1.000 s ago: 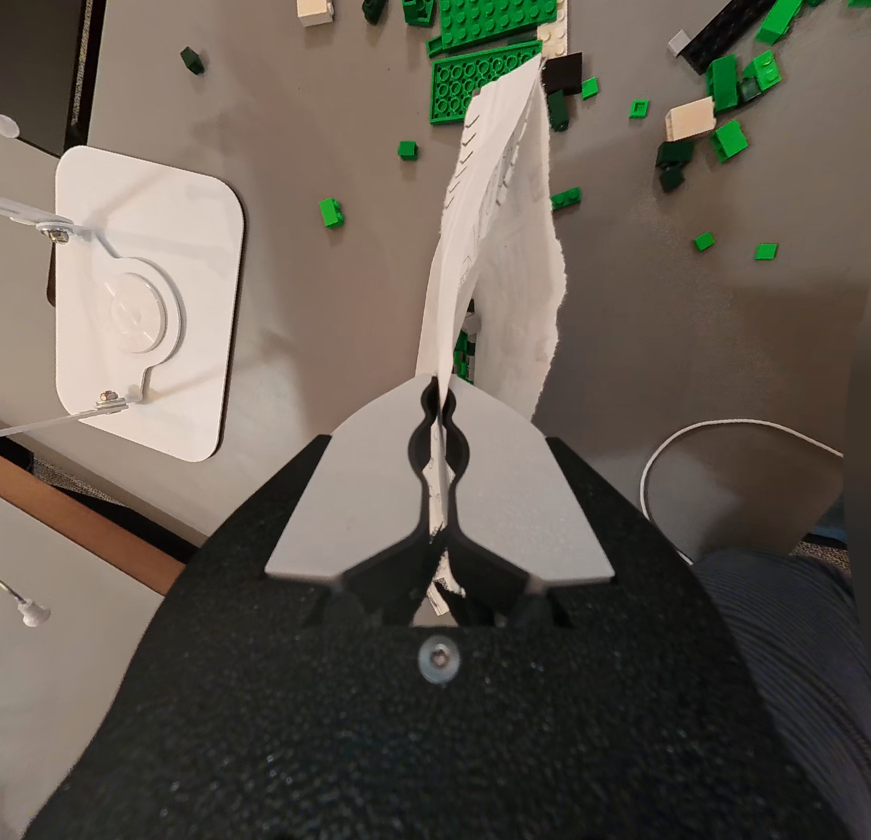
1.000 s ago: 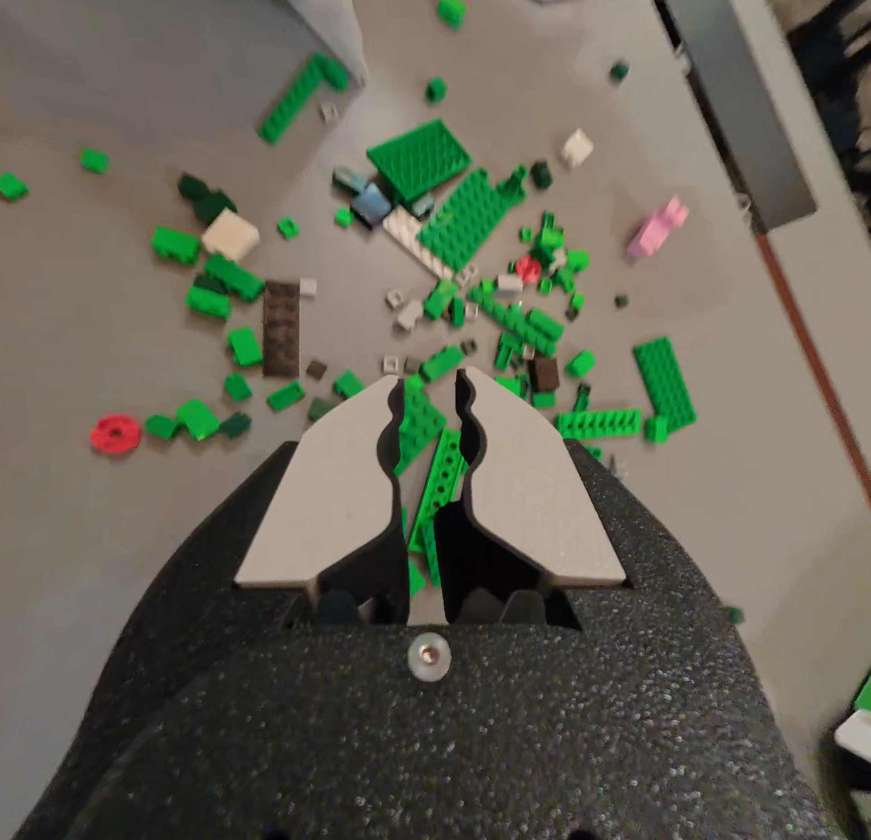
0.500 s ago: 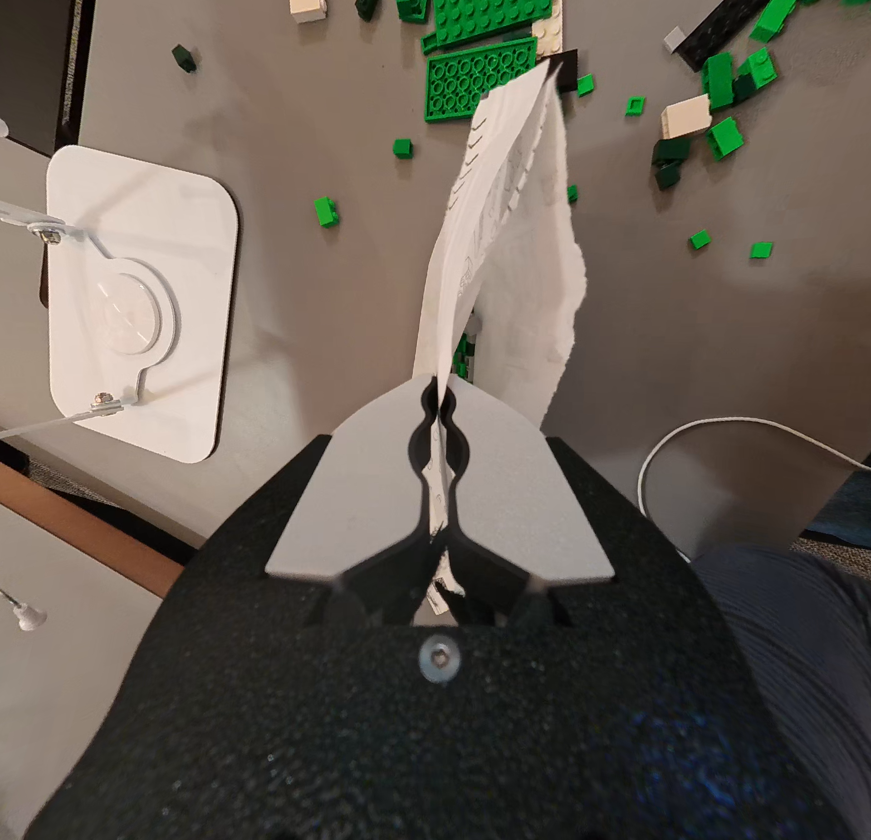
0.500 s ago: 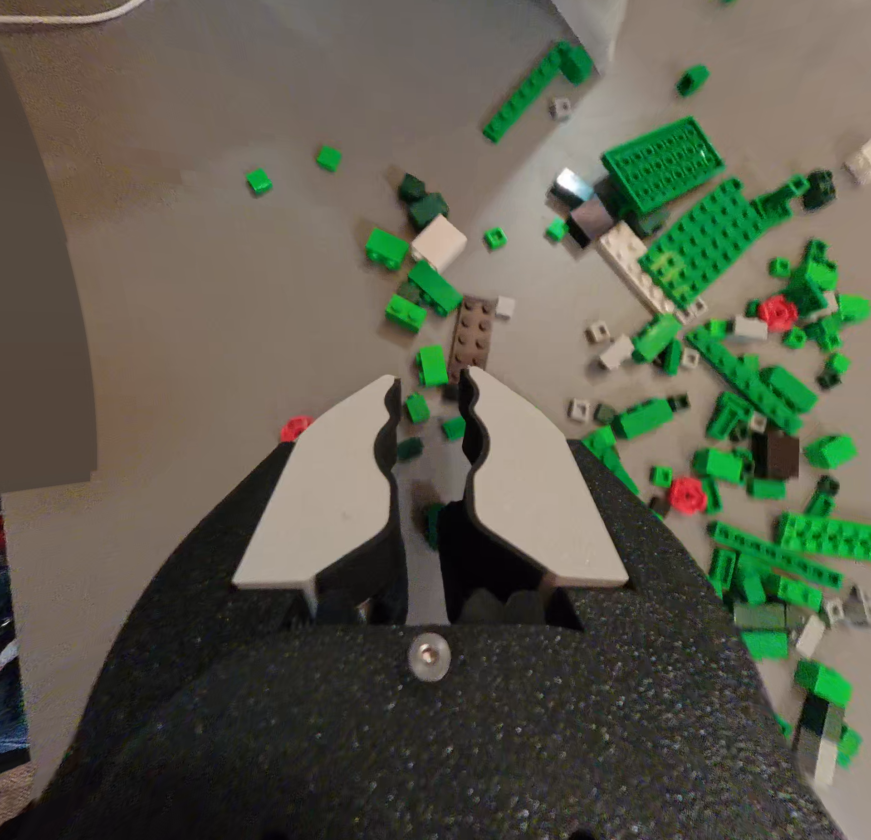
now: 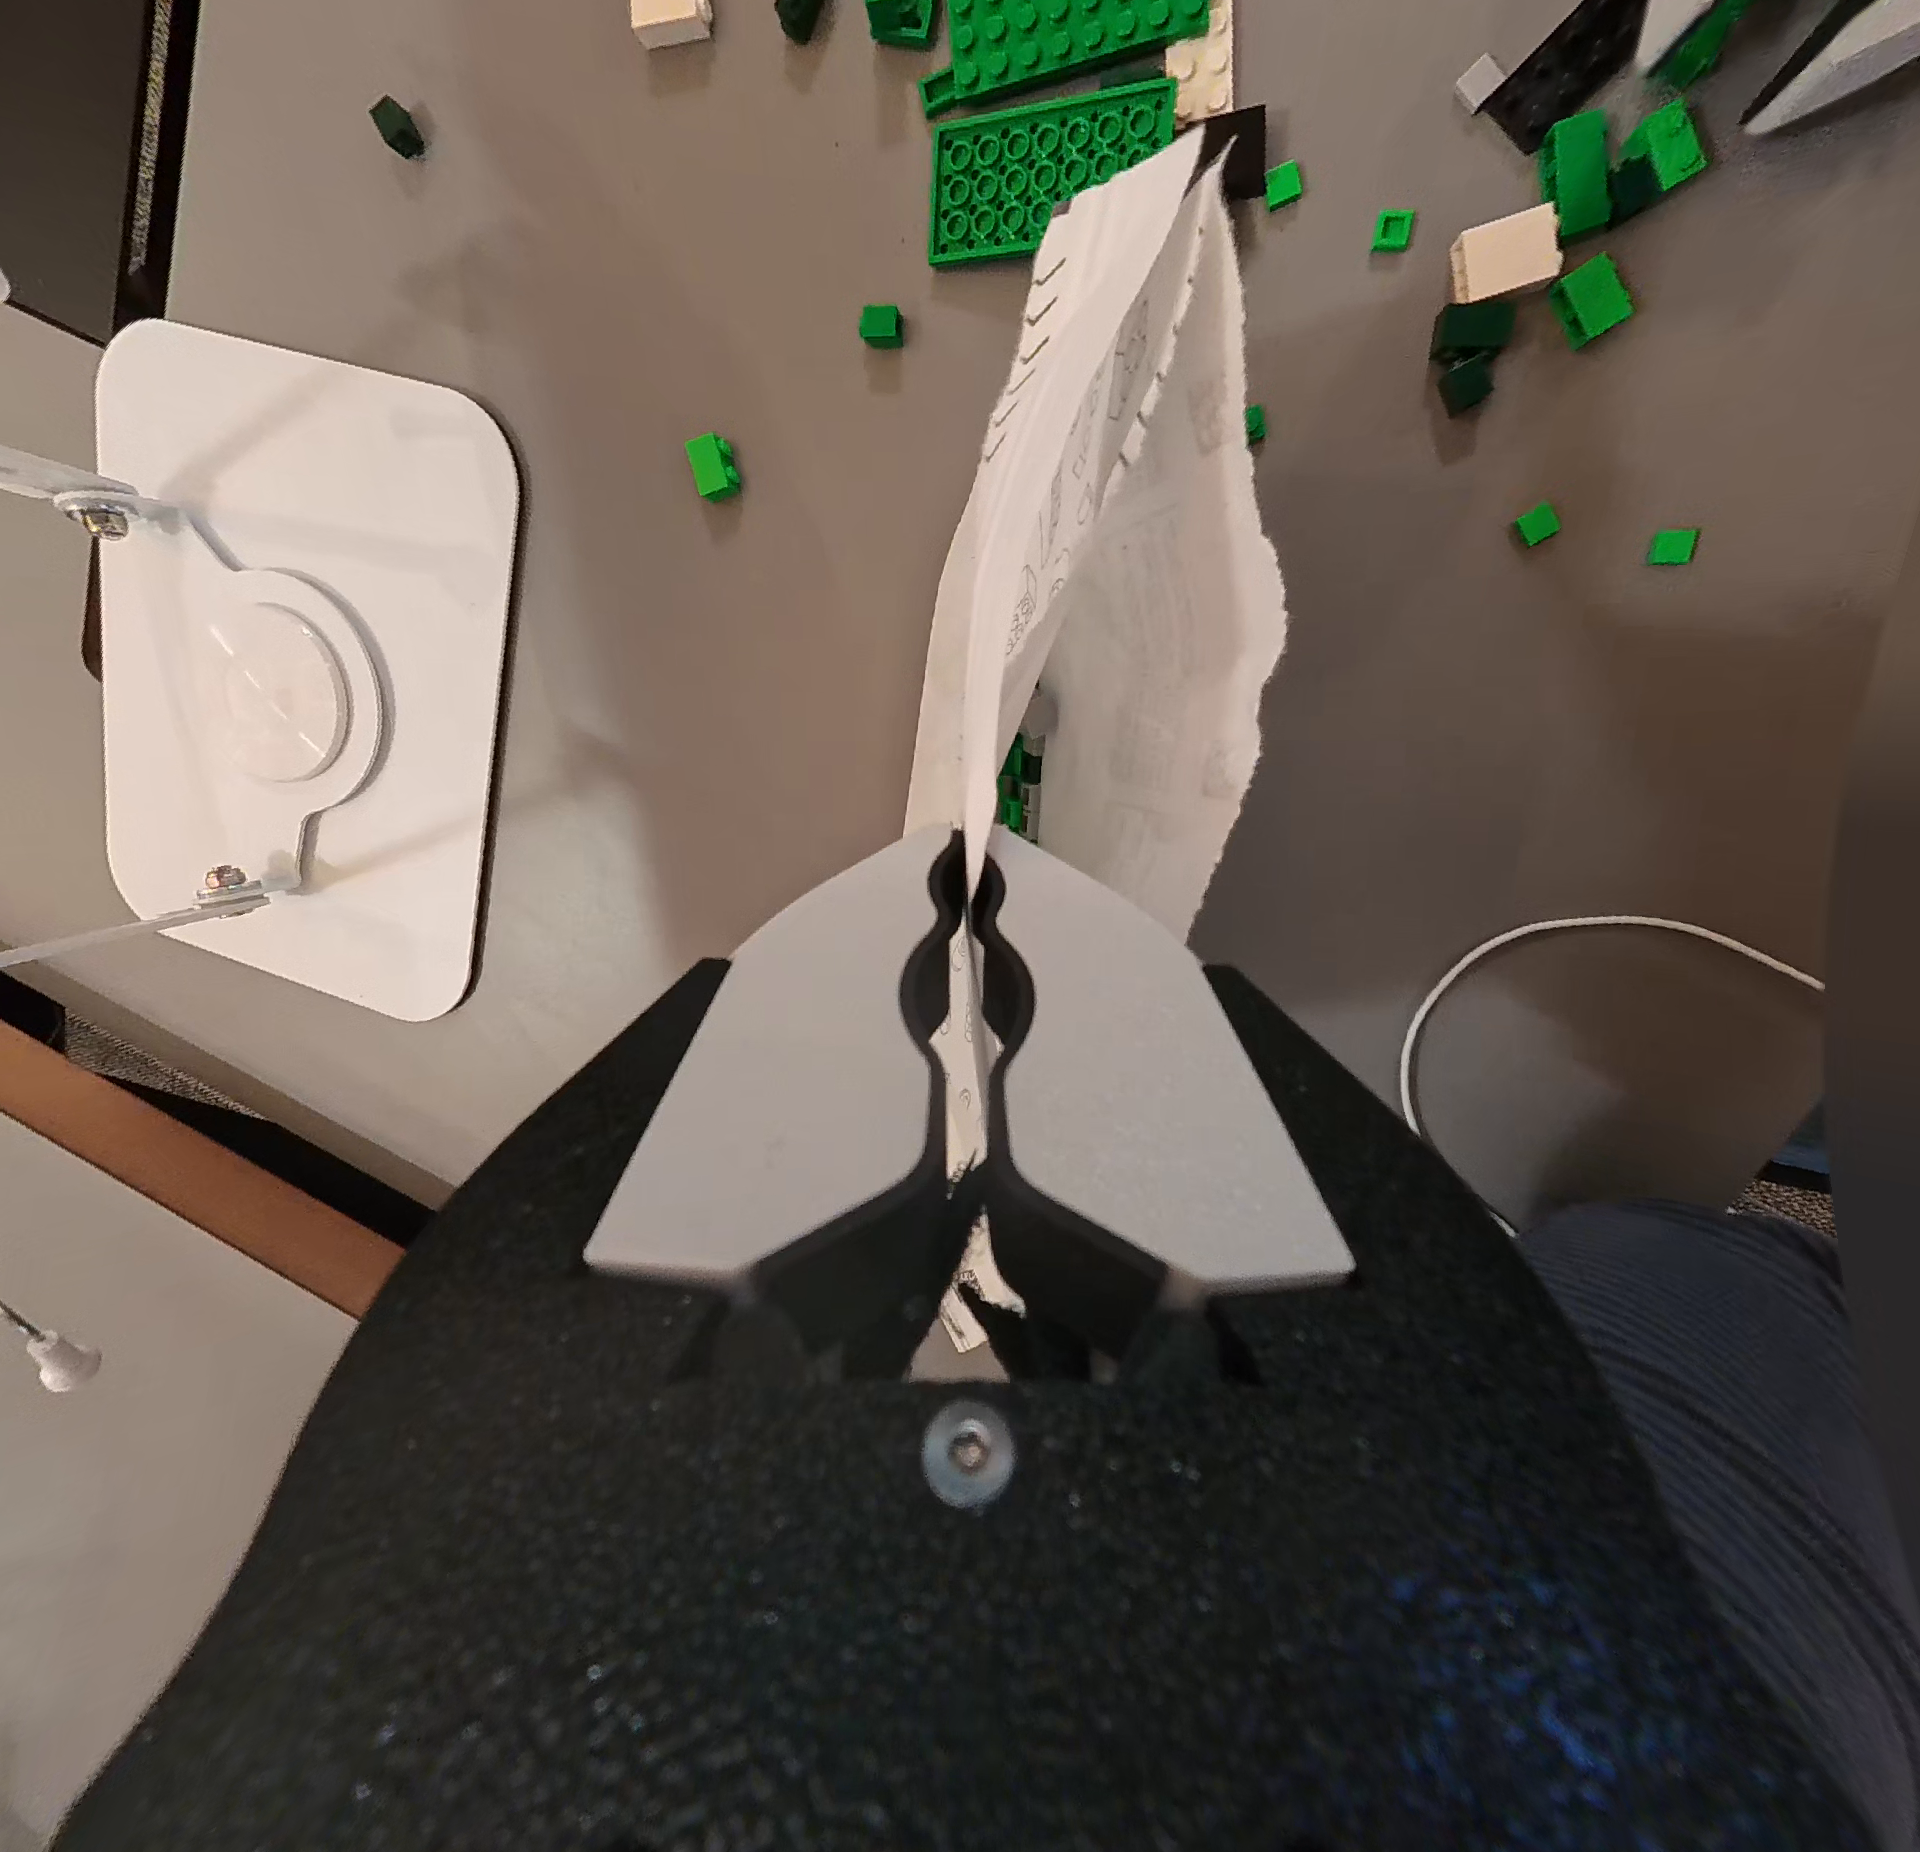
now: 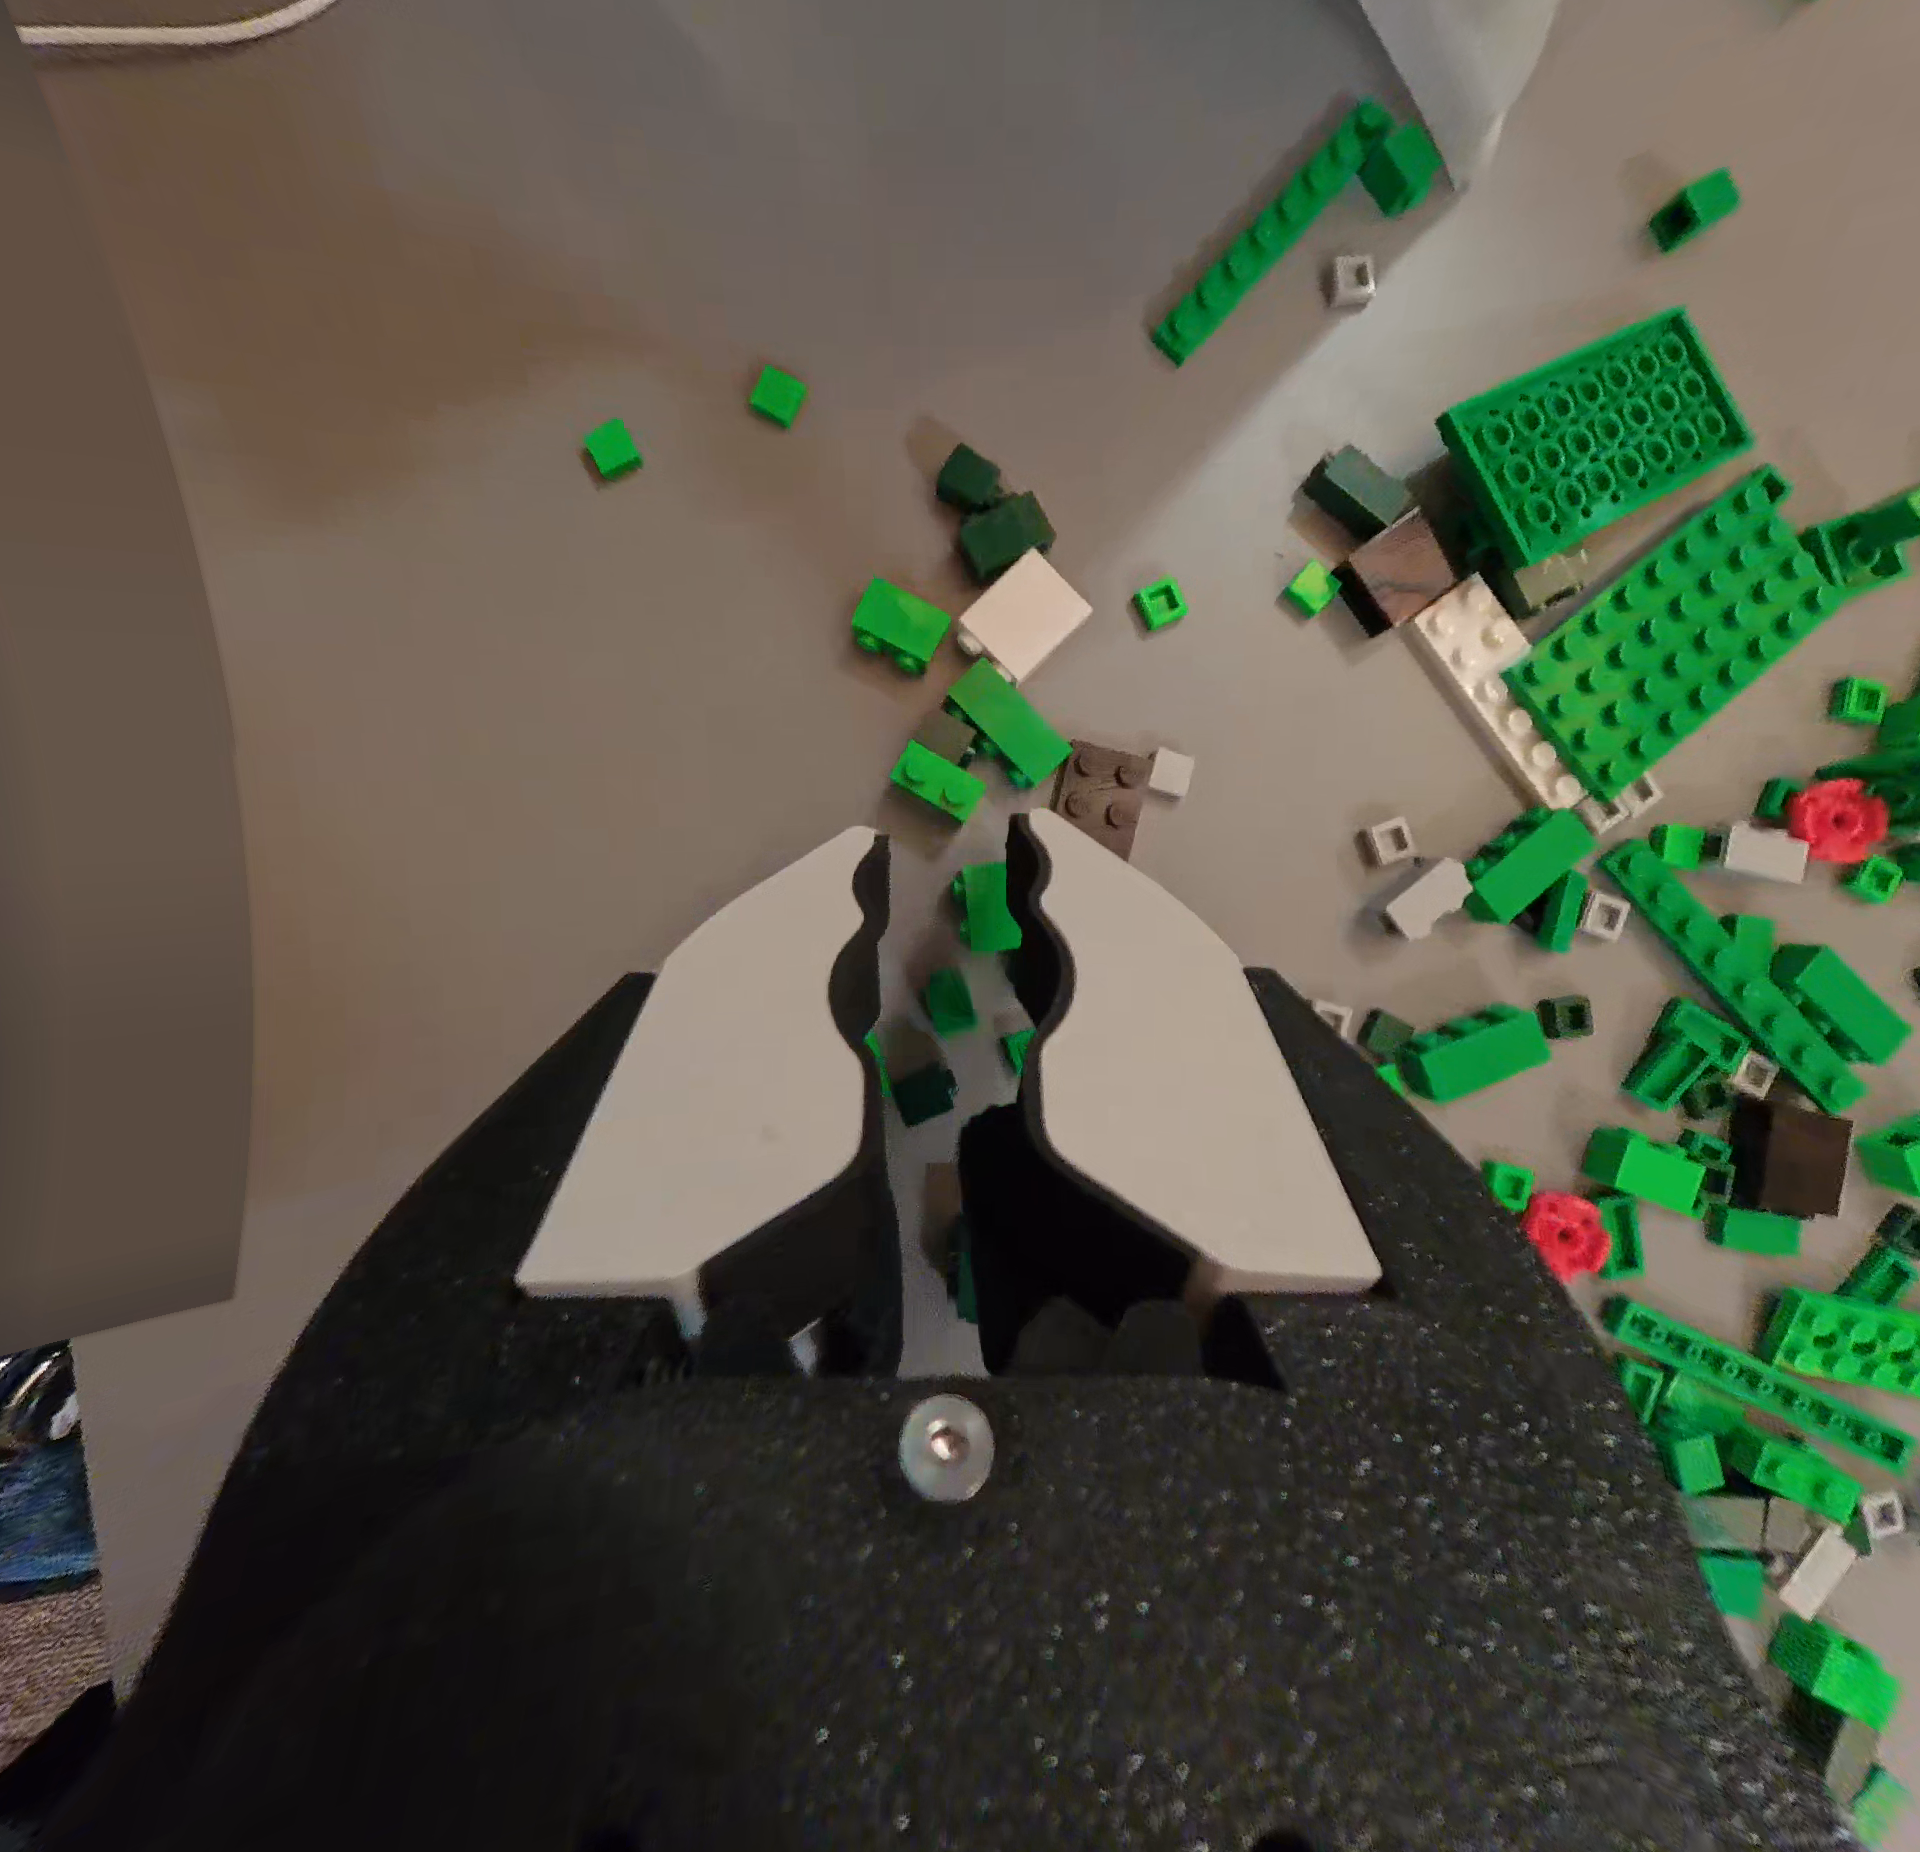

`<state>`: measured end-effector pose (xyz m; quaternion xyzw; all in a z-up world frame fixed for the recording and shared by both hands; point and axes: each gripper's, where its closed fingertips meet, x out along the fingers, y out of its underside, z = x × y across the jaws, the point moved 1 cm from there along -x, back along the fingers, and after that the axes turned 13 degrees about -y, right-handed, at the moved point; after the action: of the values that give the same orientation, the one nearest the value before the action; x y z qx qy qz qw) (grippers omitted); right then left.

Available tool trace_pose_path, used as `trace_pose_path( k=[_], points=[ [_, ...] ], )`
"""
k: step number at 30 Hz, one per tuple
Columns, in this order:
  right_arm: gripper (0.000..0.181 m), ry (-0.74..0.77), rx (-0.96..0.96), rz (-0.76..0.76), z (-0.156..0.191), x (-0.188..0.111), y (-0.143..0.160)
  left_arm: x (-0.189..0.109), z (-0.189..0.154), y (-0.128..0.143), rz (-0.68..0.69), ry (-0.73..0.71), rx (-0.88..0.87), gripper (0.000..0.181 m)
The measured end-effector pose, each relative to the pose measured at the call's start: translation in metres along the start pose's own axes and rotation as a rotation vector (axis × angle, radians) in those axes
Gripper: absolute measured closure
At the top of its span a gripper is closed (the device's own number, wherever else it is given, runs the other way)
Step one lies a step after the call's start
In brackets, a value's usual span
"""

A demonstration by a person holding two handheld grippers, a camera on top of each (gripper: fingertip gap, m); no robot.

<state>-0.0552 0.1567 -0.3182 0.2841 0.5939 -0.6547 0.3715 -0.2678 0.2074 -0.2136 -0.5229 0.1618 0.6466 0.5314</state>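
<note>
Left tongs (image 5: pixel 968 867) are clenching a torn paper sheet (image 5: pixel 1091 514), long axis running straight ahead. Right tongs (image 6: pixel 945 846) are hanging released just above a small green brick (image 6: pixel 985 907), mid-surface (image 6: pixel 520 555).

A matte grey tabletop (image 5: pixel 644 244) fills both wrist views, evenly lit with soft, faint shadows. To the left of the left gripper, the table's edge gives way to a strip of brown wood (image 5: pixel 177 1137) and a second pale grey surface (image 5: pixel 135 1490), with a dark panel (image 5: pixel 73 88) at the far upper left corner. Low at the left edge of the right wrist view, a patch of mottled carpet (image 6: pixel 47 1636) shows beyond the table.
</note>
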Motion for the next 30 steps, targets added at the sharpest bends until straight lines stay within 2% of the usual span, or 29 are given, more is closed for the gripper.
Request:
trace_pose_path(
  k=[8, 12, 18, 30],
  points=[
    [0.160, 0.018, 0.029, 0.018, -0.004, -0.002, 0.013, 0.001, -0.002, 0.000, 0.003, 0.011, -0.001, 0.181],
    [0.169, 0.012, 0.024, 0.028, -0.005, -0.002, 0.014, 0.001, -0.002, -0.001, 0.008, 0.008, 0.005, 0.181],
    [0.170, 0.029, 0.009, 0.022, -0.005, -0.003, 0.014, 0.001, -0.002, -0.001, 0.010, 0.004, 0.003, 0.181],
    [0.170, 0.127, -0.068, -0.090, -0.015, -0.022, -0.017, 0.000, -0.002, 0.000, 0.009, 0.003, 0.004, 0.181]
  ],
)
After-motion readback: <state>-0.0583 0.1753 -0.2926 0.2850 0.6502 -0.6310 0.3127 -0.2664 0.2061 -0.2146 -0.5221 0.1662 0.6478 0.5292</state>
